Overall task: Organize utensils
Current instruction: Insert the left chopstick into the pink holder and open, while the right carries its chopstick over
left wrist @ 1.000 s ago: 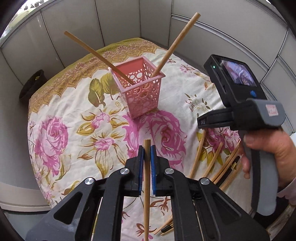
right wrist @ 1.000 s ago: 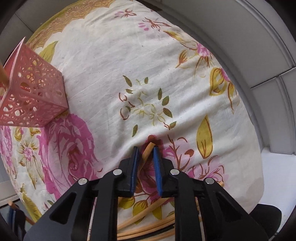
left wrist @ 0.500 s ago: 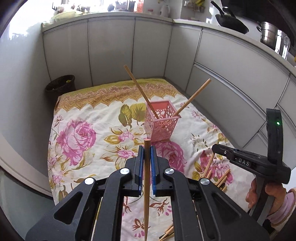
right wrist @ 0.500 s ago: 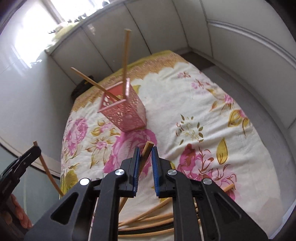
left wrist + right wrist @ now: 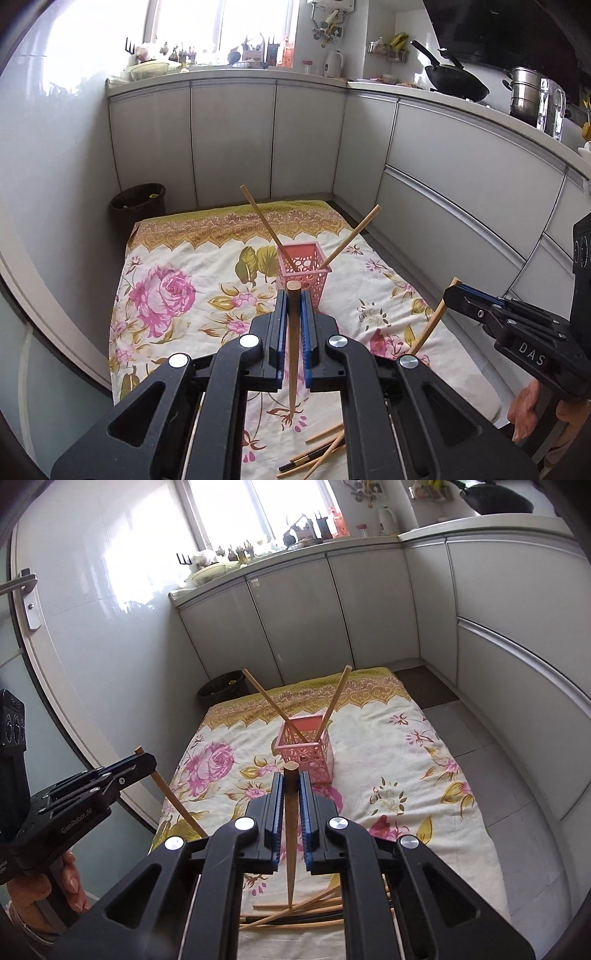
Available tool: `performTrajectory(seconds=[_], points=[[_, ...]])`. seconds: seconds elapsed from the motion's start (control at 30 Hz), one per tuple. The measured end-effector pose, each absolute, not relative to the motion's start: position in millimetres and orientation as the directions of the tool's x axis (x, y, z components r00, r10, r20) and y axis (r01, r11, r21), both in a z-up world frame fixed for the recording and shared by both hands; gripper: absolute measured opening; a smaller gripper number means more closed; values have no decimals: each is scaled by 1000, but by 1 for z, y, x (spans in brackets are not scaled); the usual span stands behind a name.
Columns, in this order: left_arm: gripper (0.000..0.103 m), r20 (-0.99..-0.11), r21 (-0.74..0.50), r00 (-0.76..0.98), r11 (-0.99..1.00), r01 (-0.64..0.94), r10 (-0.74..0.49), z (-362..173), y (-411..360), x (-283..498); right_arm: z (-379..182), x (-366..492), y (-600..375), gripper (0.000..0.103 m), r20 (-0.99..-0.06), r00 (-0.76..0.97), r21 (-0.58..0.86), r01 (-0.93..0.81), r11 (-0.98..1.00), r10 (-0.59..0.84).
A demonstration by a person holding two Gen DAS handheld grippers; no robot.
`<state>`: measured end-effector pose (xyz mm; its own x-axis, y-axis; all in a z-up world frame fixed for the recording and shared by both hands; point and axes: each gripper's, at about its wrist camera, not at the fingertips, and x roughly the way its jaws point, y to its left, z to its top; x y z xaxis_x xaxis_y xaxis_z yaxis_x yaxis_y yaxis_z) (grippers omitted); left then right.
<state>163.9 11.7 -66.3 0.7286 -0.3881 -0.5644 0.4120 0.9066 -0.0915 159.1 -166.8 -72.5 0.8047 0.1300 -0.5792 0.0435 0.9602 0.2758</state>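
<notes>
One chopstick (image 5: 293, 332) between each tongs' jaws

- Our left gripper (image 5: 294, 295) points downward toward 12 o'clock, jaws clamped tight.
- Our right gripper (image 5: 291, 773) sits beside it at 3 o'clock, jaws just closing to a pinch.
- Our hand (image 5: 526, 413) grips its handle.

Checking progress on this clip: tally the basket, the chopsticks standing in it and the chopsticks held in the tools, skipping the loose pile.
Pink basket: 1
Chopsticks in basket: 2
Chopsticks held, one in the left tool, one in the right tool: 2
Total: 5
</notes>
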Motion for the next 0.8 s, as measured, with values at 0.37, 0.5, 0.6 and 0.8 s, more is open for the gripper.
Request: performTrajectory(seconds=[0.37, 0.5, 0.6, 0.8], points=[[6, -505, -71, 770, 908, 413, -390, -23, -12, 169, -28, 155, -206, 9, -516, 849, 309, 60, 949, 114], [6, -462, -68, 798, 912, 405, -388, 0, -24, 183, -12, 156, -218, 9, -487, 867, 321, 61, 945, 109], [6, -413, -64, 826, 917, 394, -384, 21, -34, 199, -1, 159, -227, 9, -465, 880, 323, 65, 944, 99], [6, -366, -82, 858, 930, 357, -362, 35, -52, 244, 9, 169, -239, 9, -437, 894, 331, 63, 941, 94]])
